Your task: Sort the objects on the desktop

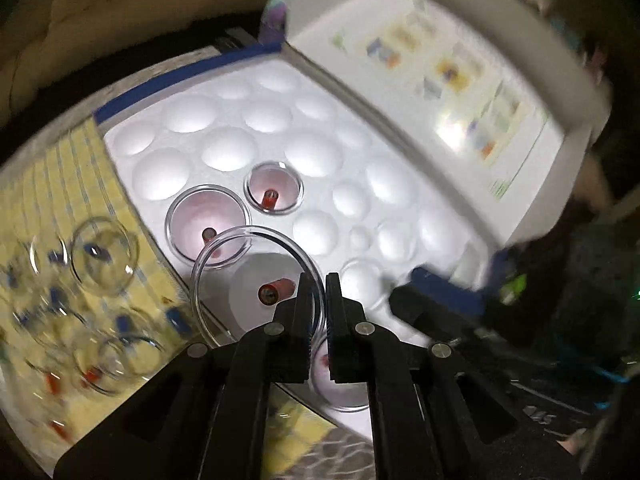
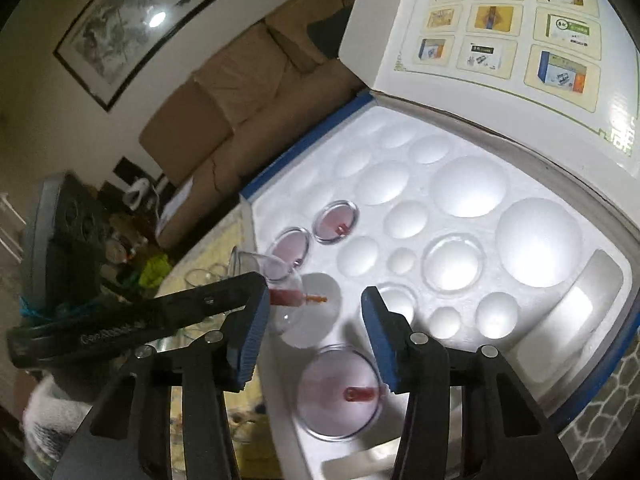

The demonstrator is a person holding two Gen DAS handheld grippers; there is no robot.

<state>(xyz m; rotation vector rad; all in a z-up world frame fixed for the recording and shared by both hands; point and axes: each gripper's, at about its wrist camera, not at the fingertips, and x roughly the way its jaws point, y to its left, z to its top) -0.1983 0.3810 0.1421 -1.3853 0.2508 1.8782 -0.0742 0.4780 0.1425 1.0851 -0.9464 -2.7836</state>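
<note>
So I'm mid-placement here: the left gripper is clamped on the rim of a clear cup with a red valve, holding it tilted just above the foam tray, over a big dimple near the tray's front-left corner. The right gripper is spread wide and empty, hanging over the tray's front edge. Three cups already sit in the tray, two behind the held one and one in front of it. Loose cups wait on the yellow cloth left of the tray. Next I'd guess: level the cup, lower it into that dimple, let go.
</note>
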